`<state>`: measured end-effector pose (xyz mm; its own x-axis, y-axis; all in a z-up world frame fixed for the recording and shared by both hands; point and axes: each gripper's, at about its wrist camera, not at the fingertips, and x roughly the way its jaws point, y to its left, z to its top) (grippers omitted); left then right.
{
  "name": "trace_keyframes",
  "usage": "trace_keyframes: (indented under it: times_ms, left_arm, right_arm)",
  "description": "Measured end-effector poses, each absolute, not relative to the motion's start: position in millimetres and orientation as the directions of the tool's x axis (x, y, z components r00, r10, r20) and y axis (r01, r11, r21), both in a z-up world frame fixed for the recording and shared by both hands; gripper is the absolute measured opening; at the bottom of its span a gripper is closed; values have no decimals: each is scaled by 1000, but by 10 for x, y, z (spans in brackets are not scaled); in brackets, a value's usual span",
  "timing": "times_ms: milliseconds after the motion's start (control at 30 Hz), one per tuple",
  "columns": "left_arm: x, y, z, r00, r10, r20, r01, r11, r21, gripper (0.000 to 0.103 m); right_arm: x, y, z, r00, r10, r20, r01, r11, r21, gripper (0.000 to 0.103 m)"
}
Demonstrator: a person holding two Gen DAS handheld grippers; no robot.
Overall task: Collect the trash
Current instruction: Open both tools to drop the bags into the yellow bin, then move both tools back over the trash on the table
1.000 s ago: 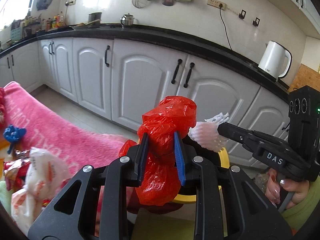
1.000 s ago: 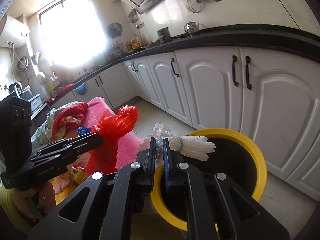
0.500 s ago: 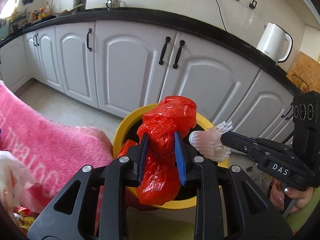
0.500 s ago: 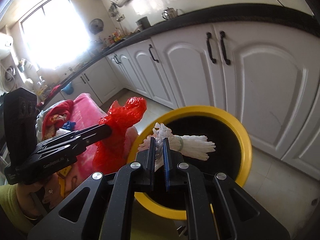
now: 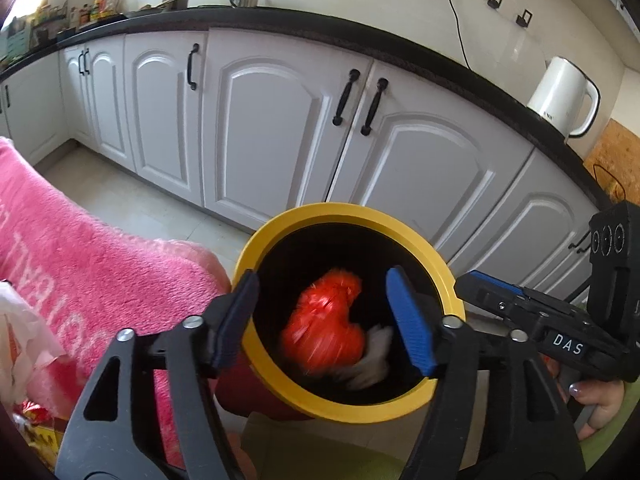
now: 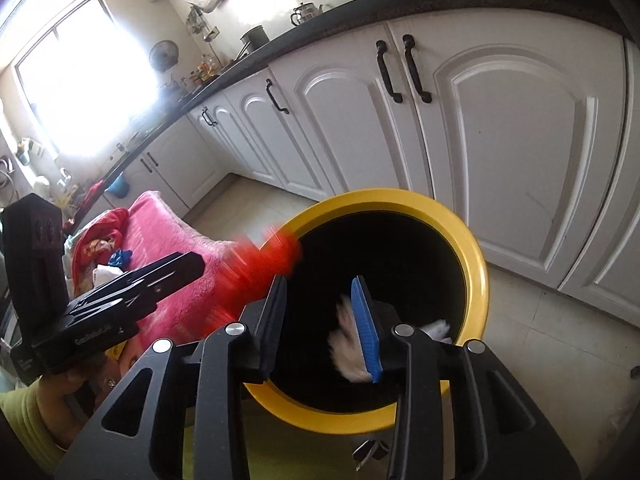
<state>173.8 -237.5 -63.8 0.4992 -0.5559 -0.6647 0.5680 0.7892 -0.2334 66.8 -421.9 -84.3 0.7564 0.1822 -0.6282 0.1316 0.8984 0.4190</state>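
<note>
A yellow-rimmed bin (image 5: 344, 210) with a black inside stands on the floor below both grippers. My left gripper (image 5: 322, 280) hovers over its mouth with its jaws opening and nothing between the pads. A red plastic bag (image 5: 324, 328), blurred, is falling inside the bin. Beside it drops a white foam net (image 5: 372, 356). My right gripper (image 6: 320, 286) is also over the bin (image 6: 476, 264) with its jaws opening. The white foam net (image 6: 348, 344) is blurred just past its blue pad, free of the grip. The red plastic bag (image 6: 264, 256) streaks past the left gripper (image 6: 192, 264).
A pink blanket (image 5: 100, 272) lies left of the bin with crumpled bags and wrappers (image 5: 20, 340) on it. White cabinet doors (image 5: 272, 120) run behind the bin under a dark counter with a white kettle (image 5: 564, 96). A hand (image 5: 592, 396) holds the right gripper.
Both grippers came down over the bin and opened. The red bag left the left jaws and the white net left the right jaws; both are dropping into the bin.
</note>
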Motion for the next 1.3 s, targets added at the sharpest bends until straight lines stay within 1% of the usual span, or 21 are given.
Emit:
trace_keyframes:
  times_ms: [100, 133, 167, 233, 300, 367, 467, 667, 1033, 1300]
  left_arm:
    - [1694, -2261, -560, 528, -550, -647, 555, 800, -227, 68]
    - [1672, -2211, -521, 544, -547, -636, 549, 805, -223, 72]
    - [1659, -2167, -496, 557, -543, -628, 543, 810, -219, 74]
    - [1638, -2076, -438, 579, -536, -615, 529, 820, -217, 78]
    - [1616, -1954, -373, 603, -529, -598, 511, 831, -220, 80]
    - [1596, -1834, -314, 628, -516, -582, 490, 844, -219, 89]
    - [1565, -1683, -235, 656, -503, -562, 466, 856, -221, 92]
    - [1451, -1332, -110, 721, -449, -528, 409, 891, -198, 92]
    - [1373, -721, 33, 792, -363, -491, 291, 931, -220, 92]
    - [1240, -250, 121, 840, -271, -470, 193, 959, -209, 92]
  right_arm:
    - [676, -4181, -816, 757, 183, -627, 123, 903, 412, 34]
    - [683, -4162, -800, 758, 186, -625, 116, 905, 410, 37]
    - [690, -4138, -786, 759, 187, -623, 110, 908, 405, 39]
    - [702, -4073, -740, 766, 187, -616, 91, 915, 392, 41]
    - [709, -4005, -696, 769, 194, -609, 71, 921, 383, 41]
    - [714, -3937, -649, 774, 198, -601, 53, 926, 374, 42]
    - [718, -3831, -565, 784, 205, -586, 25, 933, 360, 45]
    - [775, -3603, -429, 787, 235, -570, -28, 937, 348, 48]
    - [911, -3018, -214, 768, 313, -558, -158, 938, 309, 55]
    - [1042, -2570, -124, 742, 380, -552, -239, 919, 312, 60]
